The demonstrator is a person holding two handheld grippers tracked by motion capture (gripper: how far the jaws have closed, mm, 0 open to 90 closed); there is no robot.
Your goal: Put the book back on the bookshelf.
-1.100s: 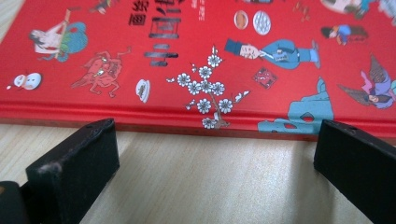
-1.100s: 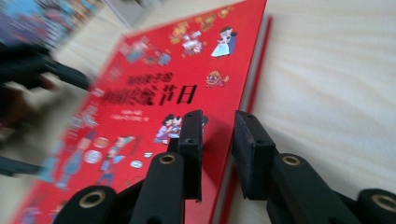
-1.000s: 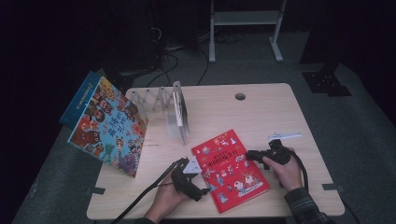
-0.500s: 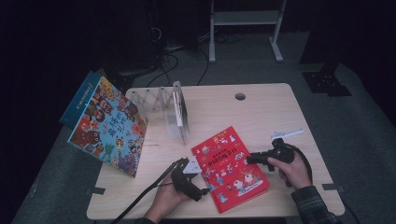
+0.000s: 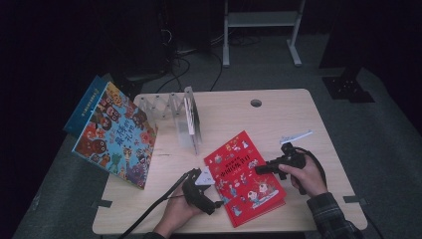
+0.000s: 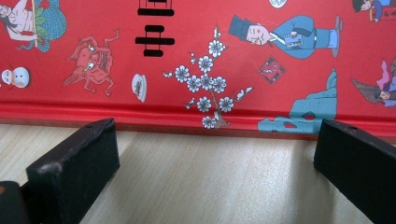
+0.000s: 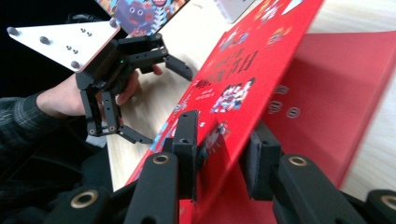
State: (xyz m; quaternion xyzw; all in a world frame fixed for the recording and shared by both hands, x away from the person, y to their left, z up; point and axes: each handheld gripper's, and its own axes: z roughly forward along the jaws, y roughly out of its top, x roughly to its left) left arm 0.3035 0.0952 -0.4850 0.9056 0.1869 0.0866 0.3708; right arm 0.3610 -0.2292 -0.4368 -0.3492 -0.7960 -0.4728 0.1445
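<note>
A red picture book (image 5: pixel 244 181) lies near the front edge of the wooden table (image 5: pixel 234 114). My right gripper (image 5: pixel 260 169) reaches in from the book's right side. In the right gripper view its jaws (image 7: pixel 222 140) stand open astride the book's front cover (image 7: pixel 261 60). The cover is raised off the red inside page (image 7: pixel 345 88), and I see a gap at the pads. My left gripper (image 5: pixel 217 195) lies on the table at the book's left edge. Its jaws (image 6: pixel 215 140) are wide open on bare wood, just short of the book's edge (image 6: pixel 196 116). It also appears open in the right gripper view (image 7: pixel 170 107).
A colourful picture book (image 5: pixel 117 134) leans at the table's left edge with a blue book (image 5: pixel 84 107) behind it. A white accordion rack (image 5: pixel 166 107) holds a thin upright book (image 5: pixel 191 119). A small white piece (image 5: pixel 296 135) lies right of the red book.
The right hand has shifted slightly to the left at the book's right edge. The left gripper and the red book's place on the table are unchanged.
</note>
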